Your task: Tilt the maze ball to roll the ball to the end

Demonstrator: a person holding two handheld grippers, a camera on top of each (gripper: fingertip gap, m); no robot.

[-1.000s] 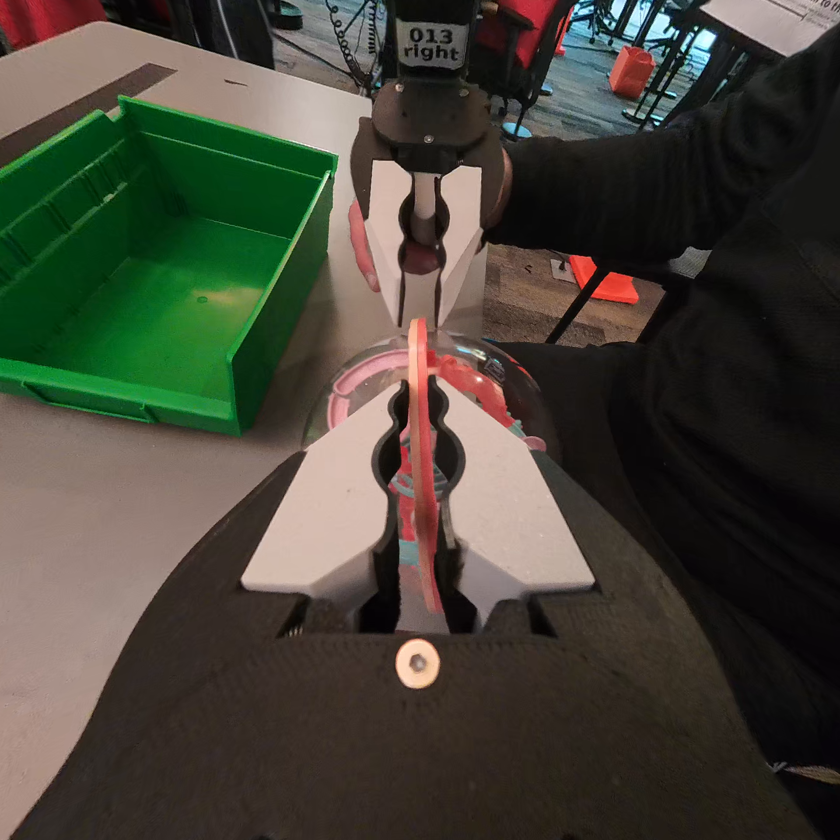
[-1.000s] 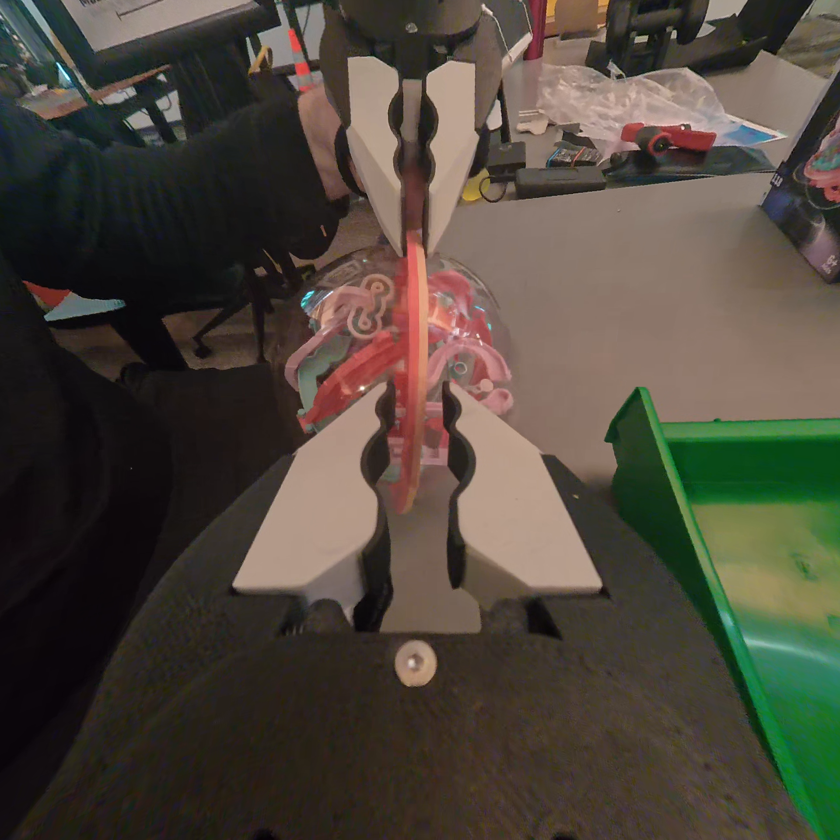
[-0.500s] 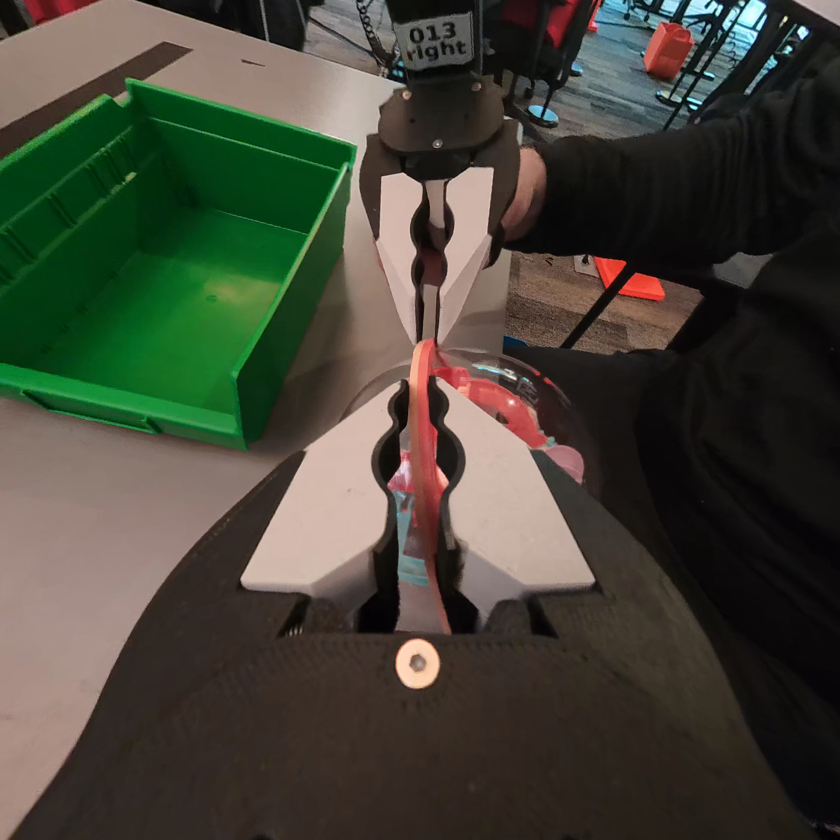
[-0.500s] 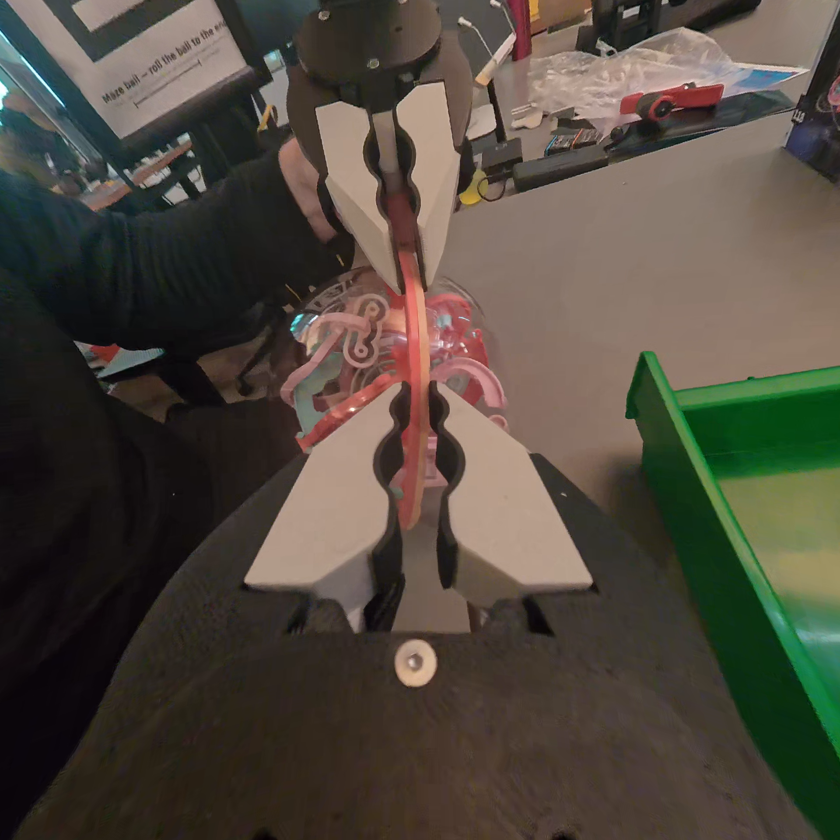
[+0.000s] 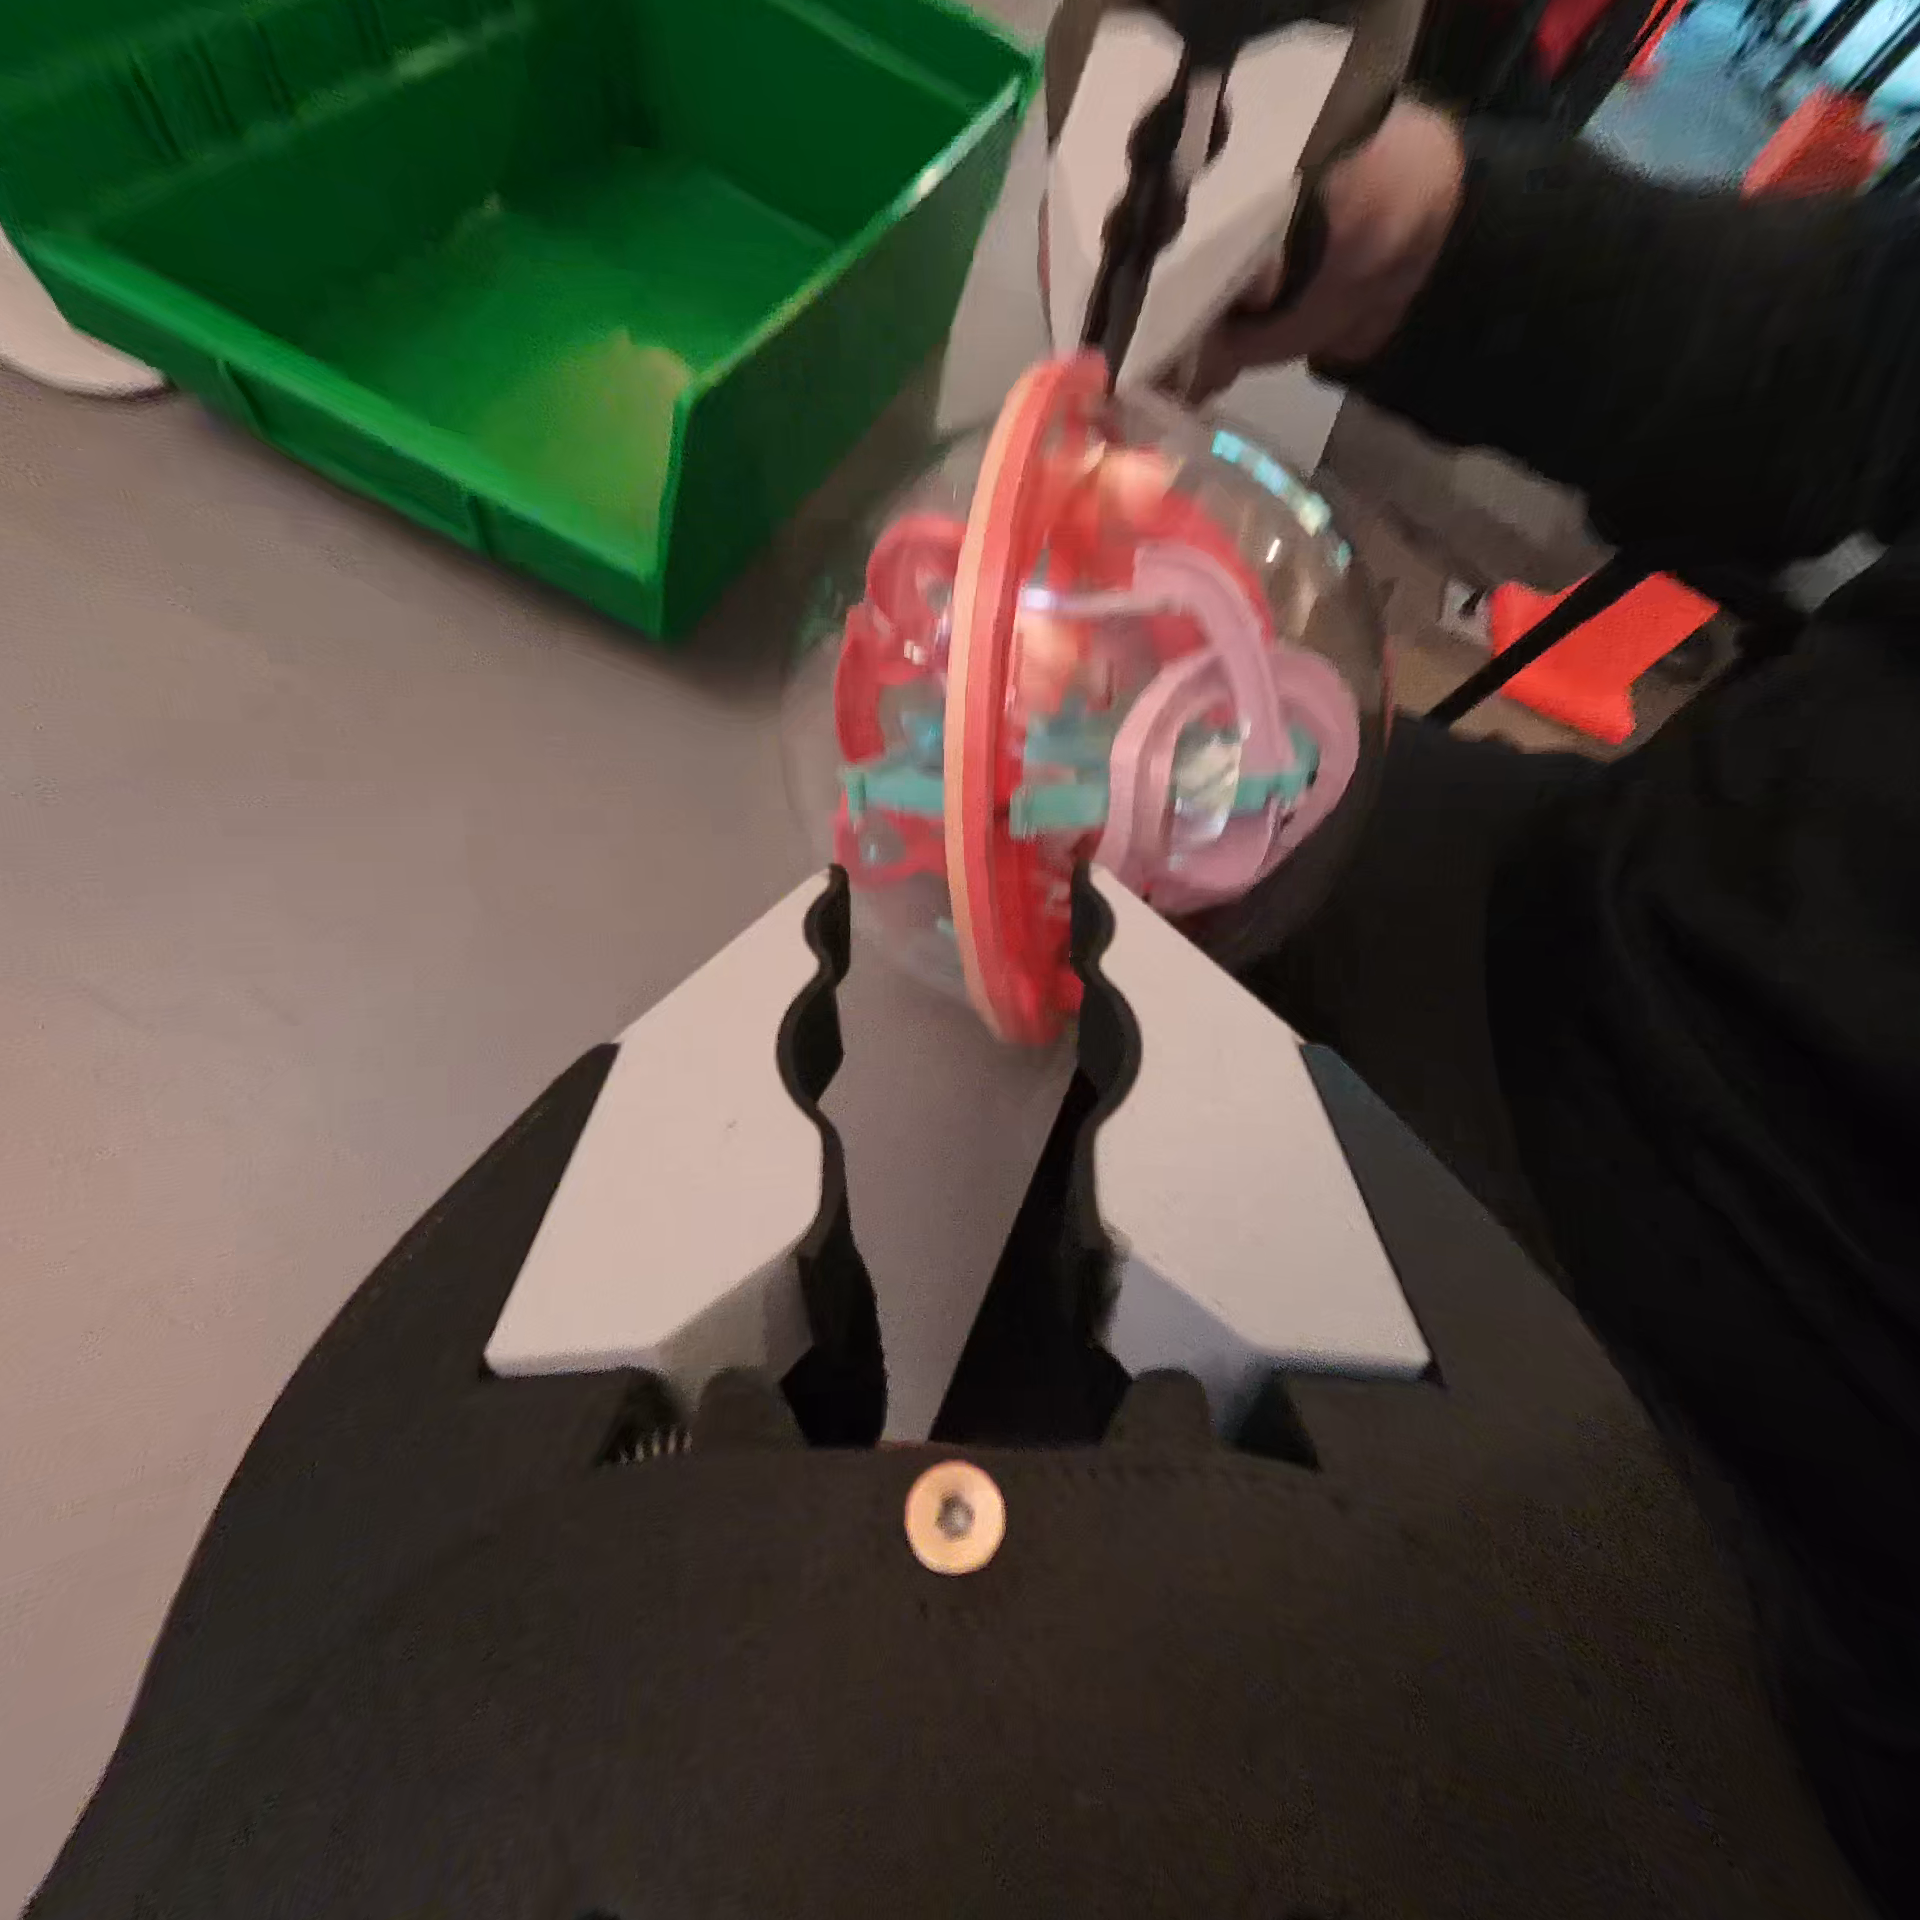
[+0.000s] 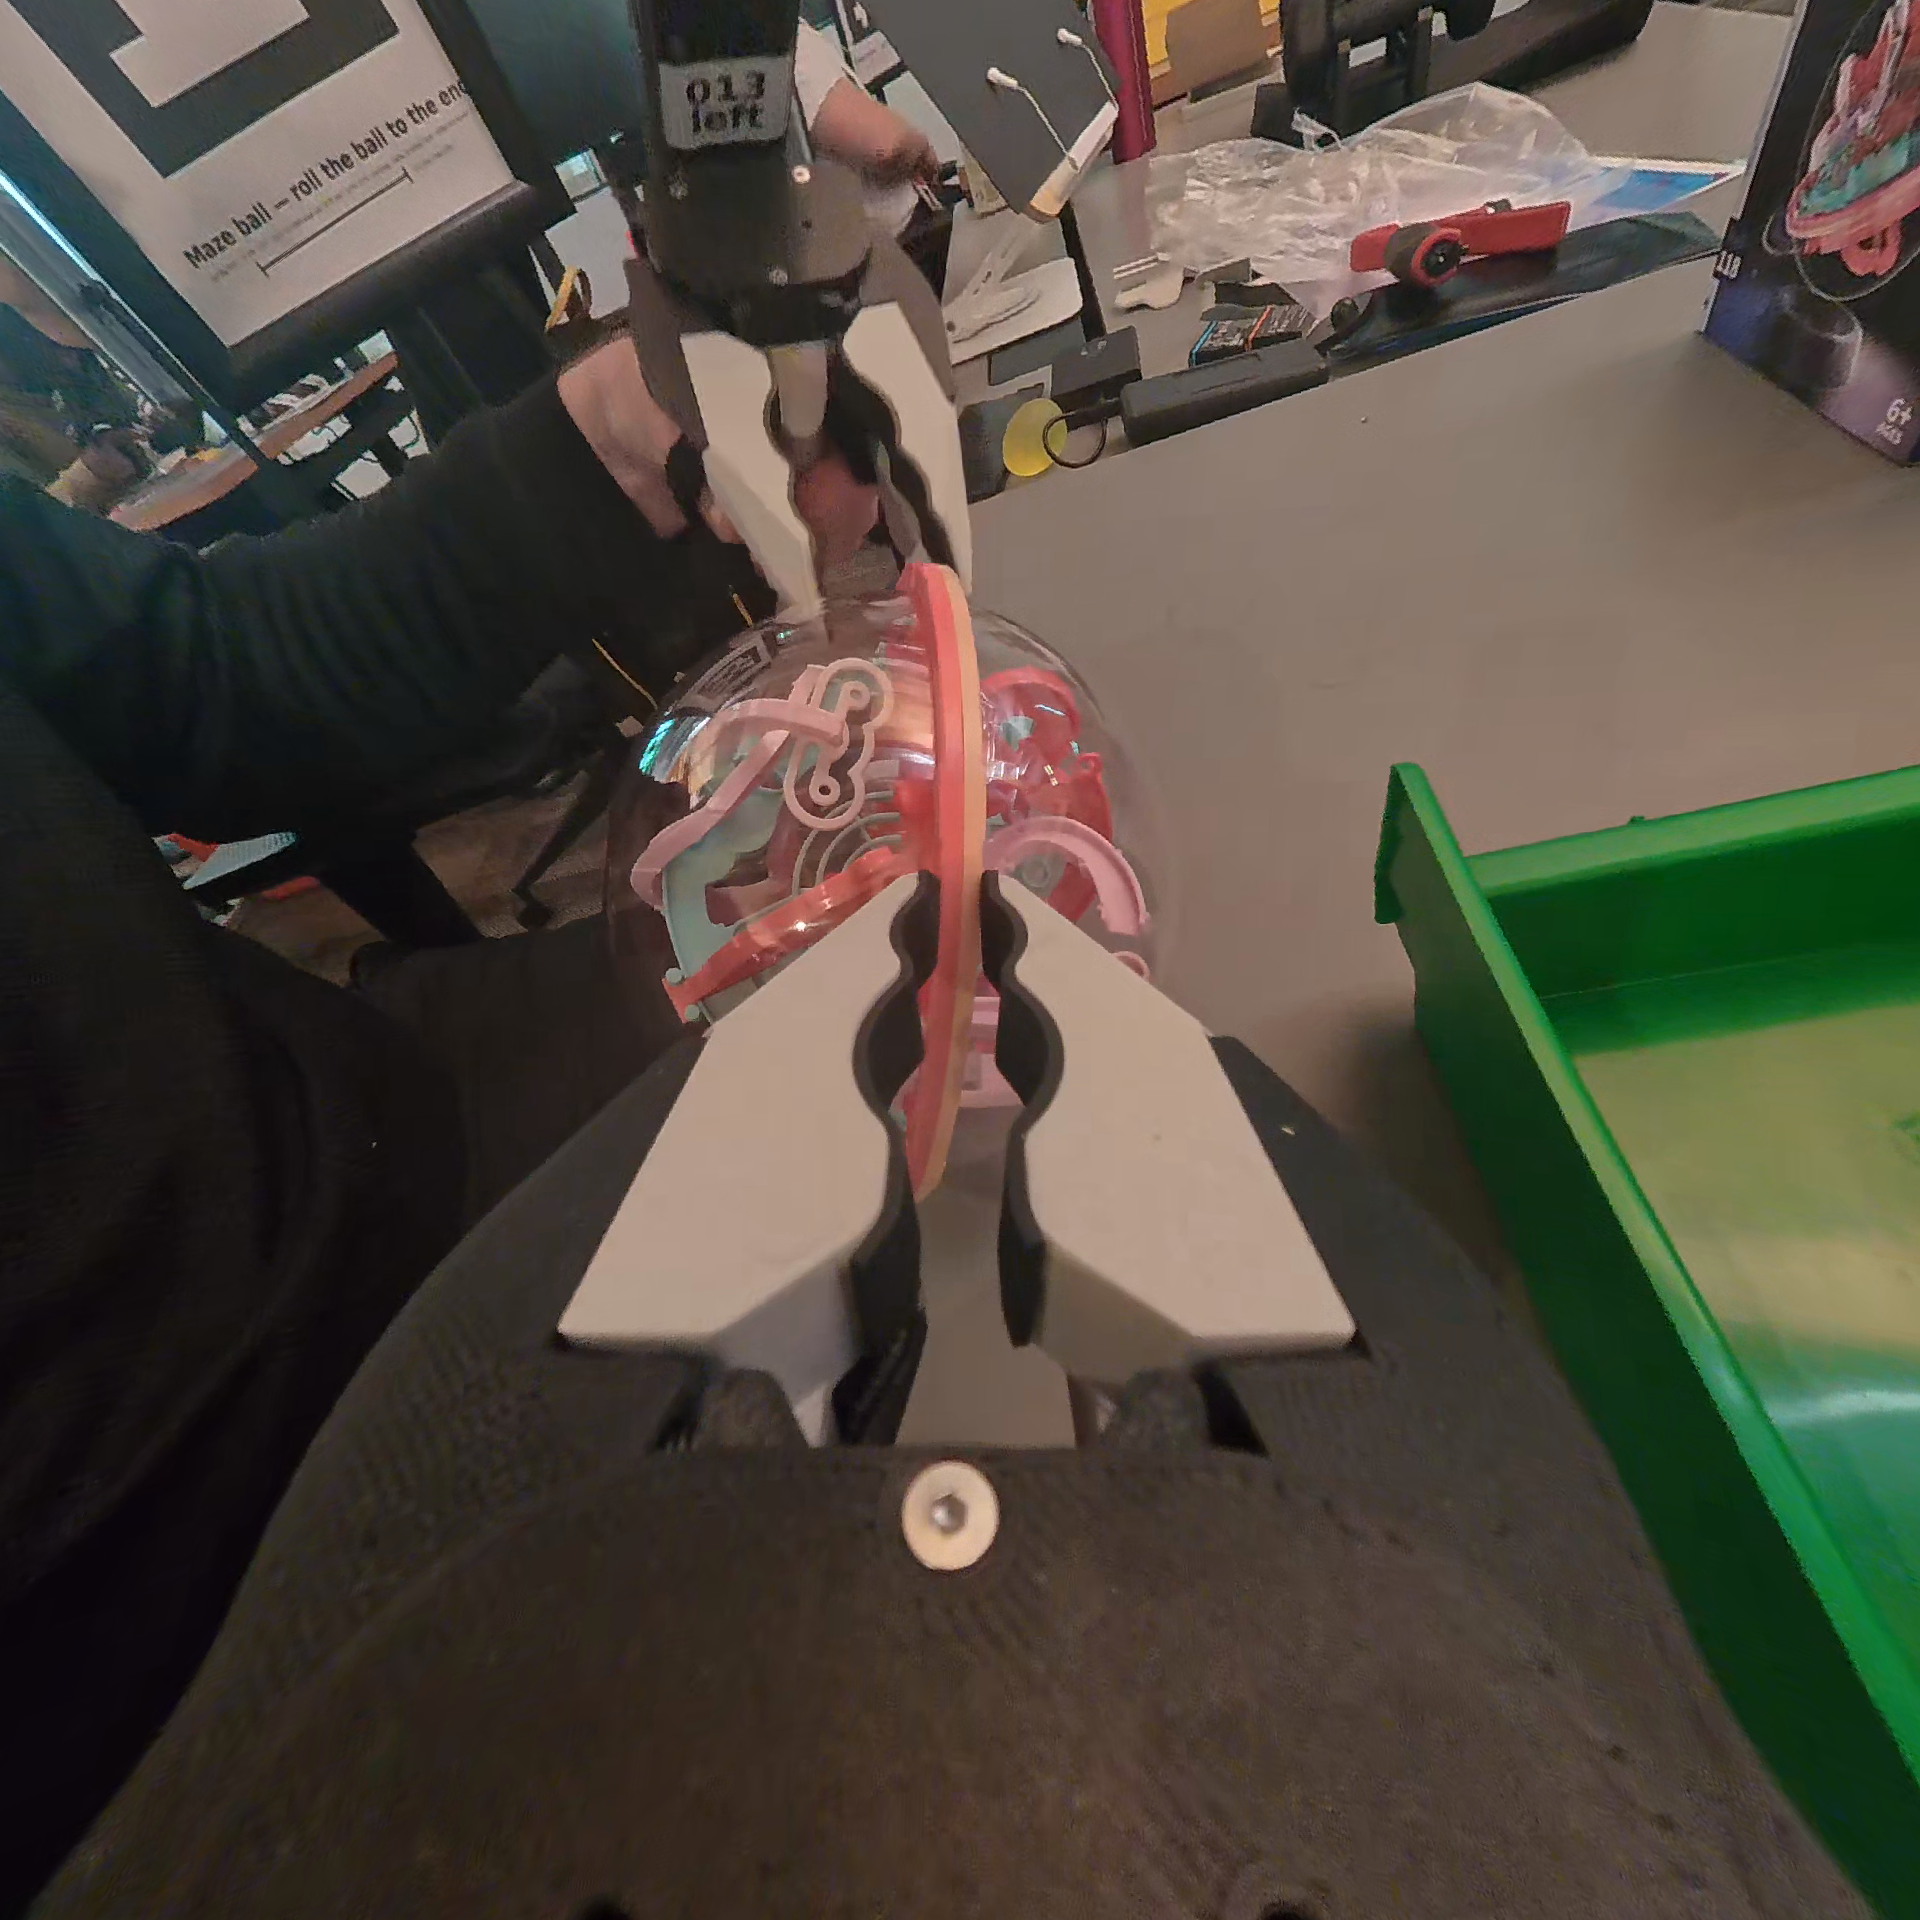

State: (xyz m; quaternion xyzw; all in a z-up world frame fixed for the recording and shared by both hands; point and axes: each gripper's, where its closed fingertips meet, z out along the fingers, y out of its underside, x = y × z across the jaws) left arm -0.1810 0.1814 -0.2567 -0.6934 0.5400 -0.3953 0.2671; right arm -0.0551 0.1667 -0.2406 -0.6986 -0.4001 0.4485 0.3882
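**A:** Where are you in the job? The clear plastic maze sphere with pink, red and teal tracks inside [image 6: 894,821] sits in the air between your two tools, just beyond the near edge of the grey counter [image 6: 1455,644] and near the green plastic bin [image 6: 1662,1039].

**B:** You are in the tilting step, it seems, and mid re-grip. Your right tool [image 6: 951,904] is clamped on the sphere's red equator ring [image 6: 951,748], both dark pads pressing its faces. Your left tool [image 5: 956,894] stands spread wide: the ring's far end lies against one pad only, with plain space to the other, so it holds nothing.

**A:** So the whole sphere hangs from a single pinch on a thin ring?

**B:** As far as can be judged, yes, and the left wrist view is smeared with motion, so the sphere may be swinging. Keep the right grip firm.

**A:** And the next move?

**B:** You would likely bring the left tool square to the ring and shut it on a fresh spot, then turn both wrists together, slowly. The little ball inside cannot be made out, so how far it has travelled is not something you can read here.
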